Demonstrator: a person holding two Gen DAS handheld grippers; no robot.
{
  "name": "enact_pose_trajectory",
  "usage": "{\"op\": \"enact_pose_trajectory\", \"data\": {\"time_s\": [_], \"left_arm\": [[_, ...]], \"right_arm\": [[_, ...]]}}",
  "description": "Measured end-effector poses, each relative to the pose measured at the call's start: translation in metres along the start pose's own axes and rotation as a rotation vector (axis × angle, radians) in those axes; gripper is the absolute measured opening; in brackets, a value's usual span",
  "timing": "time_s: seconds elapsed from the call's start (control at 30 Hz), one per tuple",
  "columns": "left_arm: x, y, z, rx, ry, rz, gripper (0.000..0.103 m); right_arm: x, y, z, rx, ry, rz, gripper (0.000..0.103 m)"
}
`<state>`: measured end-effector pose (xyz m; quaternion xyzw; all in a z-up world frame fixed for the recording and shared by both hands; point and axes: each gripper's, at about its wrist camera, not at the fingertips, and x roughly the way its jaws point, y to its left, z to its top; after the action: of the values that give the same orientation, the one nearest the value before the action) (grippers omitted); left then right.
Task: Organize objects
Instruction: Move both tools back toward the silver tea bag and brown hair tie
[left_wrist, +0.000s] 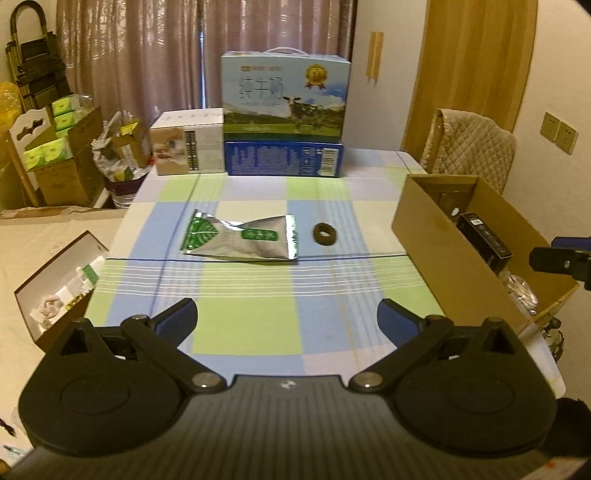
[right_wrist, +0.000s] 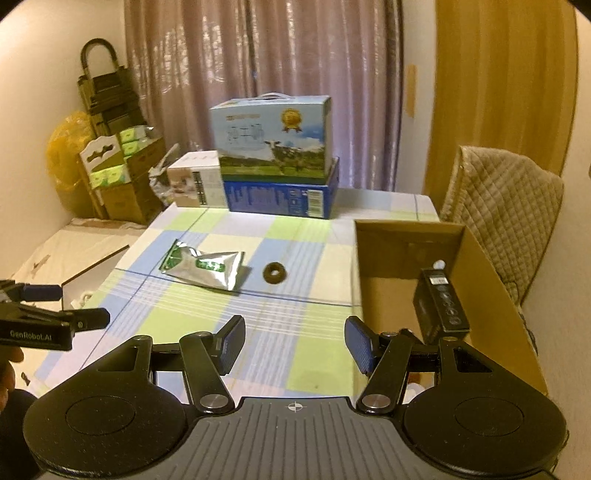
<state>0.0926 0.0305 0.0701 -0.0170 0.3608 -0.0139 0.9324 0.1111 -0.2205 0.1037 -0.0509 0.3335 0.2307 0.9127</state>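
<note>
Silver-and-green foil pouch (left_wrist: 242, 237) lay crumpled on the blue, green and white checked tablecloth (left_wrist: 251, 325) in the left wrist view, a small dark brown ring (left_wrist: 325, 233) just beside it on the right; the left gripper (left_wrist: 287, 320) hovered above the cloth nearer the camera, its jaws spread wide with nothing between them; an open brown cardboard box (left_wrist: 436, 236) at the right table edge held a black rectangular carton (left_wrist: 484, 238); in the right wrist view the right gripper (right_wrist: 294, 343) stood partly open and empty above the cloth, the pouch (right_wrist: 205, 268) and ring (right_wrist: 275, 272) beyond it, the cardboard box (right_wrist: 491, 280) with its black carton (right_wrist: 441, 302) to the right; the left gripper's blue-tipped fingers (right_wrist: 40, 291) showed at the left edge.
</note>
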Motion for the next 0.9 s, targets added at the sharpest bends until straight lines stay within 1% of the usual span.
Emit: {"op": "enact_pose_trajectory", "data": {"time_s": [0.13,0.3,0.4,0.6,0.77,0.9], "left_arm": [[-0.004,0.017,0.001,-0.005,-0.008,0.020,0.102],[0.002,0.039,0.004,-0.009,-0.006,0.047,0.102],[0.012,0.051,0.006,-0.004,0.001,0.072,0.102],[0.042,0.070,0.012,0.018,0.015,0.082,0.102],[0.075,0.079,0.019,0.085,0.021,0.061,0.102],[0.102,0.082,0.023,0.161,0.018,0.006,0.102]], "right_arm": [[0.008,0.014,0.002,-0.018,0.006,0.015,0.057],[0.027,0.027,0.003,-0.030,0.017,0.045,0.057],[0.042,0.030,0.002,-0.026,0.024,0.062,0.057],[0.084,0.032,0.004,-0.010,0.038,0.085,0.057],[0.125,0.030,0.008,0.001,0.061,0.099,0.057],[0.158,0.029,0.009,0.004,0.075,0.111,0.057]]}}
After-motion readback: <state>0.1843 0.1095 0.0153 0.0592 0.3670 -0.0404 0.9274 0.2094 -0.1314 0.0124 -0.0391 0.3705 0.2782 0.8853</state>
